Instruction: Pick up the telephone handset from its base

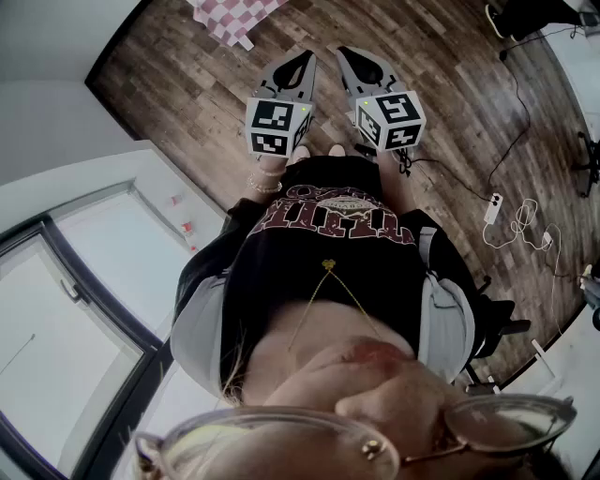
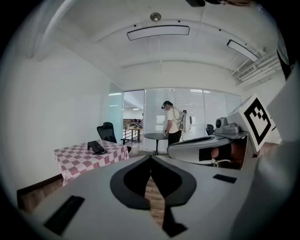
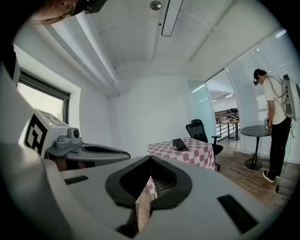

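Left gripper (image 2: 151,158) and right gripper (image 3: 150,158) are both clenched on nothing, well apart from the phone (image 3: 179,144) on the checkered table (image 3: 199,152). A chair (image 3: 200,131) stands behind it.

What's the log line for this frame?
phase: pre-approach | left gripper: shut, empty | right gripper: shut, empty | telephone: on checkered table, far off, untouched

Bare floor (image 1: 187,84) before checked table (image 1: 234,14)
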A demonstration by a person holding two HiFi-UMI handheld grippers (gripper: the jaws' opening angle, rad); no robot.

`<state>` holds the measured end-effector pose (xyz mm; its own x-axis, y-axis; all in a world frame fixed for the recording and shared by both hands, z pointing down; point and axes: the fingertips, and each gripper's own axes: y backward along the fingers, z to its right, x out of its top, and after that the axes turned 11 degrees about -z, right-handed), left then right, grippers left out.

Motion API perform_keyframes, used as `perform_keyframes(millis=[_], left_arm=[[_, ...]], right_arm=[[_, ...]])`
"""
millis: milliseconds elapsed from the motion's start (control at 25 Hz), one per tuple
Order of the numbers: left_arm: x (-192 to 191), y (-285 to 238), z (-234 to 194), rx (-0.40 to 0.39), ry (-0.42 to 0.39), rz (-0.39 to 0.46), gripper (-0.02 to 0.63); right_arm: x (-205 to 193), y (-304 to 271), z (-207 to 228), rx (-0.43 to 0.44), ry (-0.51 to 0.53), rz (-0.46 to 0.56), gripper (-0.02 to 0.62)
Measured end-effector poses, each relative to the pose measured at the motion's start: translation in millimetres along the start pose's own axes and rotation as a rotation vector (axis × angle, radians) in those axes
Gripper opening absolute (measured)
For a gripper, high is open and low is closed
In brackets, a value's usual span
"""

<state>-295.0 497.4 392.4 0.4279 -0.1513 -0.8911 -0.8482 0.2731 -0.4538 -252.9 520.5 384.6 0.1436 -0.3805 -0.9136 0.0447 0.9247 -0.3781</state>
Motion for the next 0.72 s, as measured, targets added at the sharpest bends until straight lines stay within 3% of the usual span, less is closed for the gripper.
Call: perform_keyframes(millis=[720], left_arm=[[-1.7,-14.6,15.6,0.011,0.025,-0.003,0.011]], right_arm=[[-12.8,8.7,18.4,0.045,-0.010,-0.014,0.020]])
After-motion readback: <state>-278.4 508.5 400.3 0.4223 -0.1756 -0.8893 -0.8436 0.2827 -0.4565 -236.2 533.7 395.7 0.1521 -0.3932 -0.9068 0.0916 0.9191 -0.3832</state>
